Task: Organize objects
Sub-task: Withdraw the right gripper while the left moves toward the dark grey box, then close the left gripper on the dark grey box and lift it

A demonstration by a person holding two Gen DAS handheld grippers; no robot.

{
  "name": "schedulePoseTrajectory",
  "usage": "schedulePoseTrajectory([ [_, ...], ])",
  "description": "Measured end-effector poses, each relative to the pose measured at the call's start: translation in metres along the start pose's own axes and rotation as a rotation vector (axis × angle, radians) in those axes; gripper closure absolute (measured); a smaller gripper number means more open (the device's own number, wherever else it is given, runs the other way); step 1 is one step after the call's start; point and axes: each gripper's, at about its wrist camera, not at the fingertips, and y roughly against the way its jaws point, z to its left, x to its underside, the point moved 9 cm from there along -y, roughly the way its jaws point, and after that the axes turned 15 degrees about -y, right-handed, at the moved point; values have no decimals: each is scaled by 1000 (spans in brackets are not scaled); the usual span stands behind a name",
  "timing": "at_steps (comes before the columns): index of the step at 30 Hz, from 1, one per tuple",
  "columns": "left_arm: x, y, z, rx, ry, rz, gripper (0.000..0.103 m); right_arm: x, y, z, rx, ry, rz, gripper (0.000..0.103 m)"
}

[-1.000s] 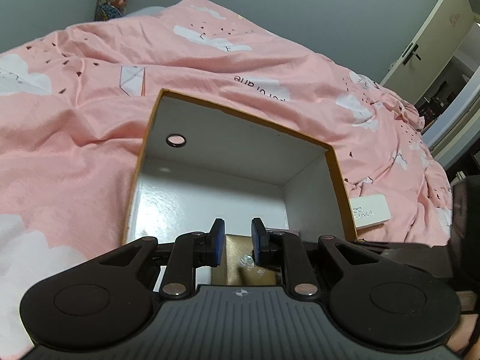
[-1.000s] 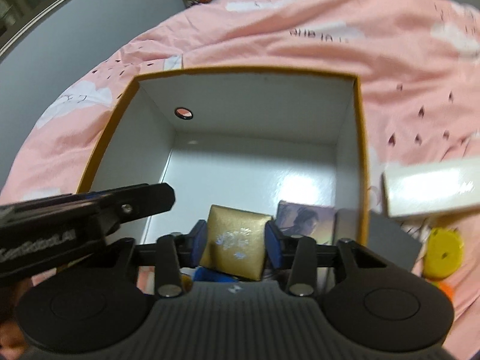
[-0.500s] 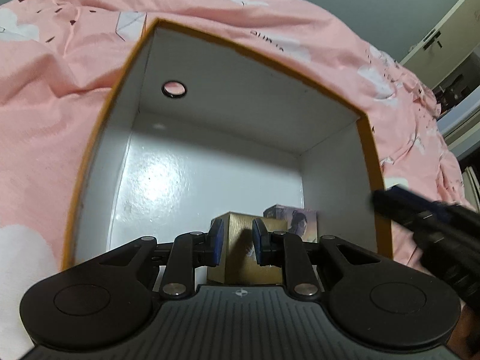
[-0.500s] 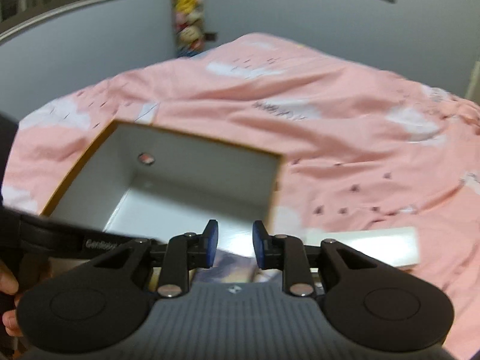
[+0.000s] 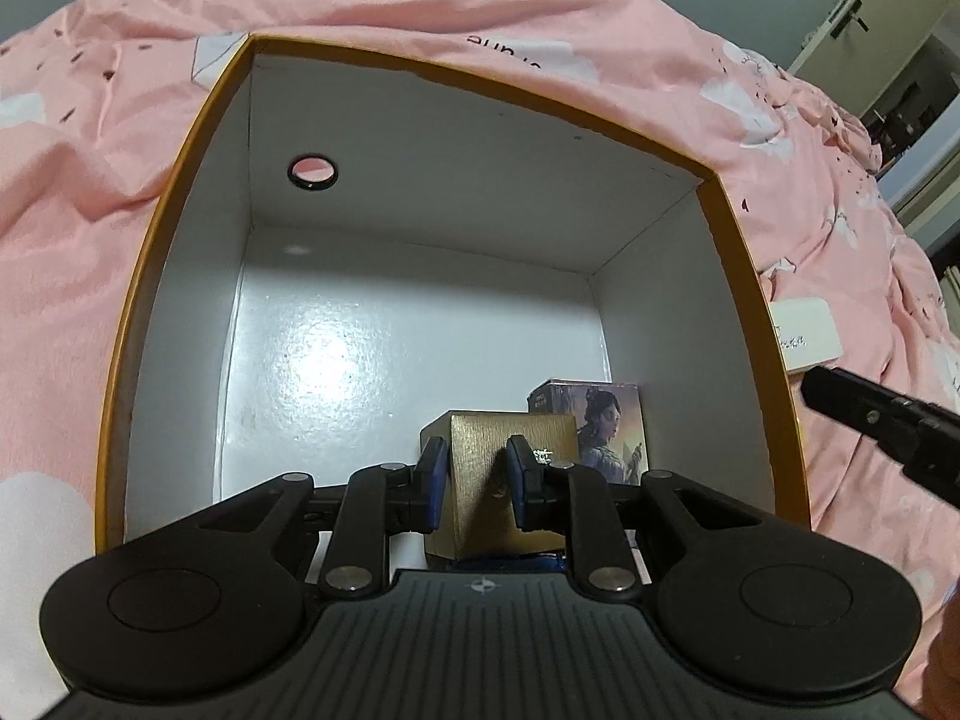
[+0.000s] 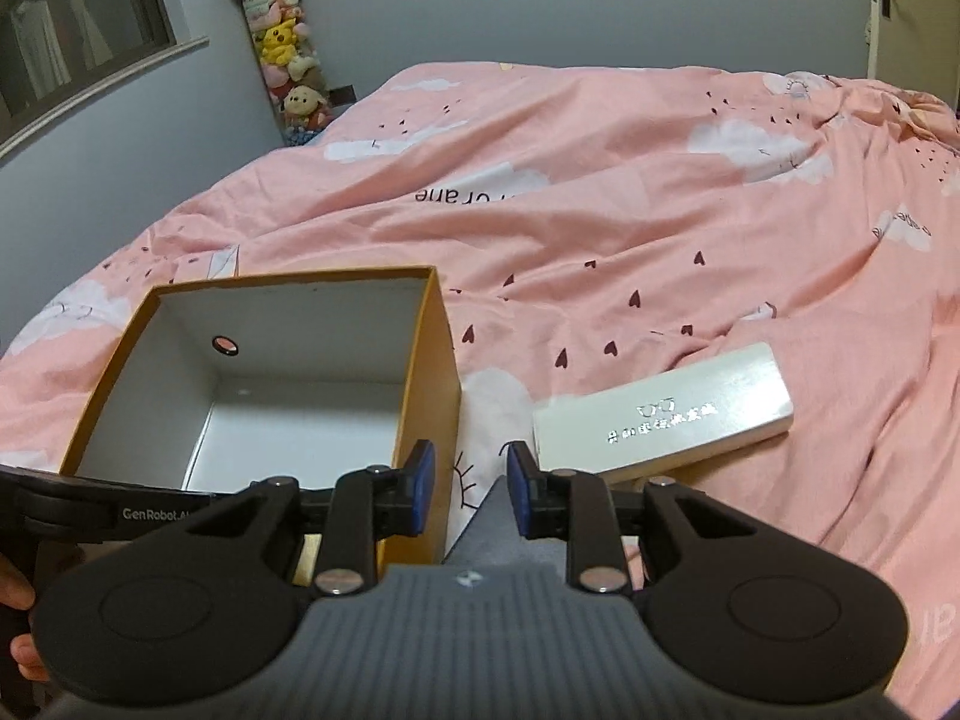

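Right claw point(image 6: 466, 489) swung off the box point(image 6: 427, 396), empty, nearly shut, left claw point(image 5: 476, 476) opening, white case point(image 6: 663, 417) lengthwise rightward.

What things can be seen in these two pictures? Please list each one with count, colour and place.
storage box: one, orange outside, white inside, open on the bed.
gold box: one, gold, inside the storage box, near corner.
picture box: one, printed figure, inside, behind the gold box.
long flat box: one, white, on the bedcover right of the storage box.
bedcover: one, pink with white clouds.
plush toys: several, mixed colours, by the wall.
left gripper: black, blue pads, jaws opening, above the gold box.
right gripper: black, empty, narrow gap.
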Motion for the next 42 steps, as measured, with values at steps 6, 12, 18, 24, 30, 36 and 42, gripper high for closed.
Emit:
schedulePoseTrajectory([
  [6, -11, 27, -13, -46, -52, -114, 79, -8, 23, -28, -16, -95, -38, 61],
  [12, -32, 64, -61, 1, -207, -233, 75, -5, 41, -70, 35, -144, -54, 61],
  [18, -38, 69, -124, 36, -433, -240, 75, 10, 45, -95, 52, -139, -20, 61],
  [24, -24, 43, -183, 38, -733, -142, 73, 26, 38, -113, 73, -103, 14, 61],
  [30, -6, -9, -207, 2, -856, 49, 53, 40, 27, -134, 72, -125, 42, 61],
  [36, 7, -51, -218, -73, -972, 202, 42, 40, 21, -154, 8, -198, 51, 61],
  [42, 13, -82, -216, -172, -1017, 330, 42, 40, 17, -163, -57, -258, 62, 61],
])
